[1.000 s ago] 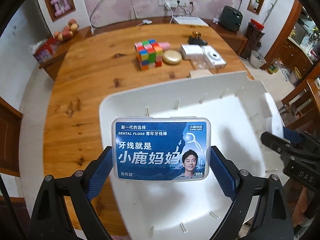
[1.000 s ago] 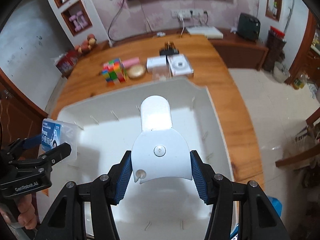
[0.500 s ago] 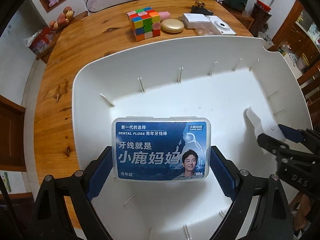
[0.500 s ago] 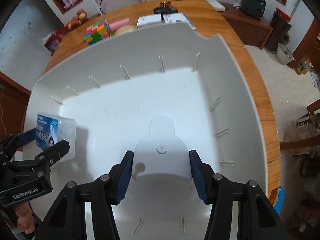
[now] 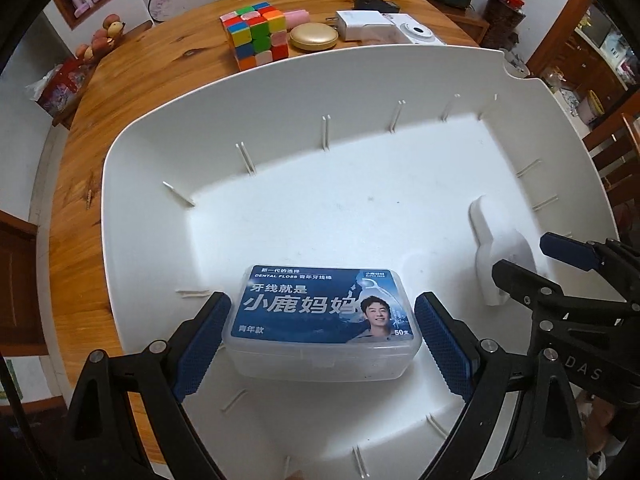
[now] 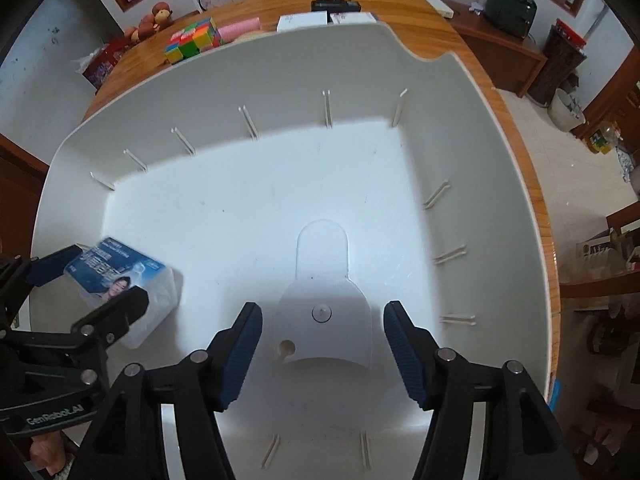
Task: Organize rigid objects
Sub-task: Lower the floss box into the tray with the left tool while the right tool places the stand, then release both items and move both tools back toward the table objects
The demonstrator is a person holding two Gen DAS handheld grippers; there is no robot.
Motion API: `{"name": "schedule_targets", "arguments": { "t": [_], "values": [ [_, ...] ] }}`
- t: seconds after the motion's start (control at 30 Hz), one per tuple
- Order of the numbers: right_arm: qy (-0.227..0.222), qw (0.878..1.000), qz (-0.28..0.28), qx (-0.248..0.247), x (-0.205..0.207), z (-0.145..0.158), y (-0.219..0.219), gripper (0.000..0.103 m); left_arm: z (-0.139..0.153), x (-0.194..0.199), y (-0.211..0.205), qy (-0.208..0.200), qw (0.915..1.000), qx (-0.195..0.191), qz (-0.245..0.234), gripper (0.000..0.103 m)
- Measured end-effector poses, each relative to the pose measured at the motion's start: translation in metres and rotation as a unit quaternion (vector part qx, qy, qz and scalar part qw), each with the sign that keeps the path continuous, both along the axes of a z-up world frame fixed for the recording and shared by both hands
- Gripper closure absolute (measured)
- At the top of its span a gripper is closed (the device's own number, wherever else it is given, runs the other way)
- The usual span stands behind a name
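Two things already lay in the white plastic bin (image 5: 280, 152): the dental floss box (image 5: 322, 320) near its left end and a flat white plastic bracket (image 6: 320, 304) near its right. Both rested on the bin's smooth floor.

The left hand-held gripper (image 5: 320, 336) stood spread around the floss box, its ribbed blue pads (image 5: 200, 344) just clear of the box's short ends, so the box looked set down rather than gripped. The right hand-held gripper (image 6: 322, 352) had just been opening; the bracket lay between its pads with a gap on either side.

Left to gather, by my reckoning, were the pieces on the wooden surface (image 5: 132, 92) beyond the bin: a Rubik's cube (image 5: 258, 36), a pink cylinder (image 5: 298, 17), a round gold compact (image 5: 314, 39), a white charger block (image 5: 358, 24) and a small white camera-like device (image 5: 418, 34).

The floss box was a clear, round-cornered tub under a glossy blue label. The bracket had a rounded tab, a wider curved base, a central stud and a small hole. Thin raised ribs lined the bin's sloping walls.
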State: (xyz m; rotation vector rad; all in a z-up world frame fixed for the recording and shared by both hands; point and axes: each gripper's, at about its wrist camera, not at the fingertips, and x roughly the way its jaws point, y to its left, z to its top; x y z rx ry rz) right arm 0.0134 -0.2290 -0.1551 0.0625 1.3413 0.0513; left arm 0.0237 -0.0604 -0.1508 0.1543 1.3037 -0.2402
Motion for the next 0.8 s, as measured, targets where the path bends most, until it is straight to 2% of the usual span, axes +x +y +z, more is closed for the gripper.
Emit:
{"name": "schedule_targets", "arguments": {
  "t": [0.57,0.67,0.73,0.8],
  "values": [
    [-0.028,1.0,-0.005,0.007,-0.007,0.009,-0.002,0.038,0.009,-0.001,0.013,0.005,0.9982,-0.056,0.023,0.009],
    [-0.038,0.999,-0.009,0.013,-0.008,0.013,-0.005,0.038,0.019,-0.003,0.015,-0.012,0.9978,-0.06,0.027,0.009],
    [-0.047,0.999,-0.012,0.015,-0.008,0.016,-0.006,0.038,0.028,-0.004,0.016,-0.026,0.9975,-0.059,0.028,0.003],
    [-0.059,0.998,-0.013,0.012,-0.009,0.021,-0.007,0.038,0.034,-0.003,0.016,-0.038,0.9973,-0.056,0.027,0.002]
  ]
}}
